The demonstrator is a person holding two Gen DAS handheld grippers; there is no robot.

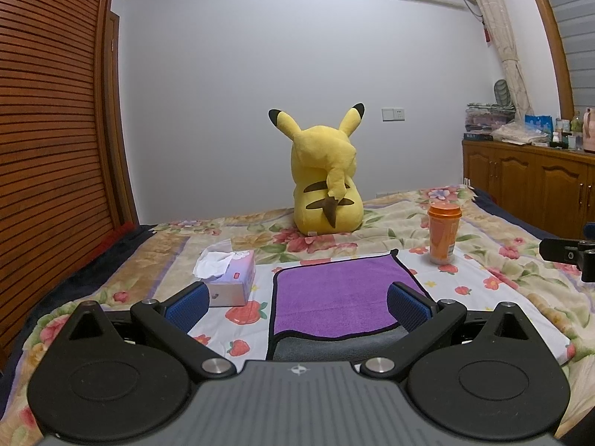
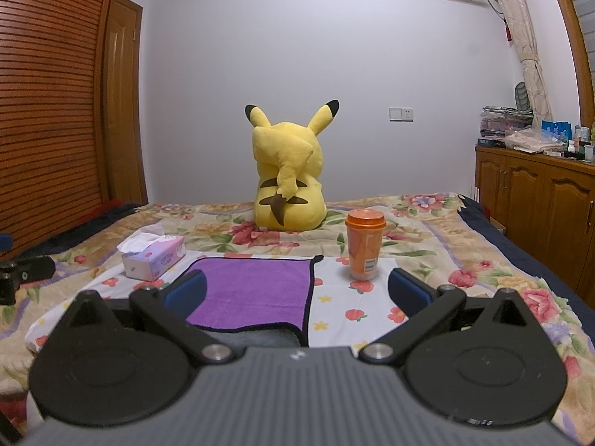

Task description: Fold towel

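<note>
Purple towel lies flat on the bed, on a white strawberry-print cloth over the floral bedspread. Black edging runs round it; the near edge is turned over, showing a grey underside. Left gripper hangs above the near edge, jaws spread wide, nothing between the blue pads. Right gripper likewise stands wide and empty, set to the right of the towel's right edge. Tissue box sits just left of the towel. Orange lidded cup stands upright beyond the far right corner. Yellow plush toy sits further back, facing the wall. Wooden cabinet stands at right.
</note>
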